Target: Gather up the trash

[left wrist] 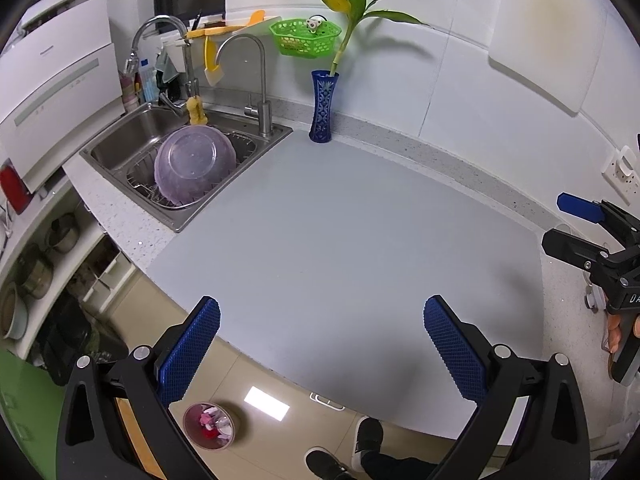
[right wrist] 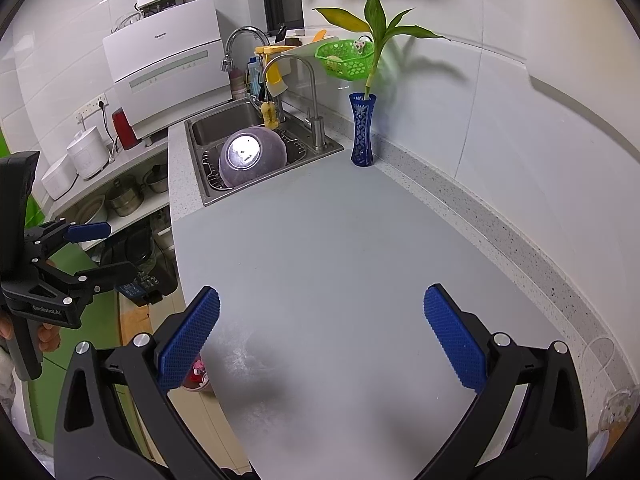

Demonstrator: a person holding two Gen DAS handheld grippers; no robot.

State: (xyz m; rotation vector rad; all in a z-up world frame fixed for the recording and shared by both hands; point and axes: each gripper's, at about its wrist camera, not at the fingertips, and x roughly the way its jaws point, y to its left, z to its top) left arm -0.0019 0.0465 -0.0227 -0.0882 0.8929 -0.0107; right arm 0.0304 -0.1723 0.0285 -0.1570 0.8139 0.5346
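My left gripper is open and empty above the front edge of a grey mat on the counter. My right gripper is open and empty above the same mat. A small round bin holding pink and red trash stands on the floor below the counter edge; part of it shows in the right wrist view behind my left finger. The right gripper shows at the right edge of the left wrist view. The left gripper shows at the left of the right wrist view. No loose trash shows on the mat.
A steel sink with an upturned purple bowl lies at the back left. A blue vase with a green plant stands by the wall. A green basket hangs on the wall. The person's shoes are on the floor.
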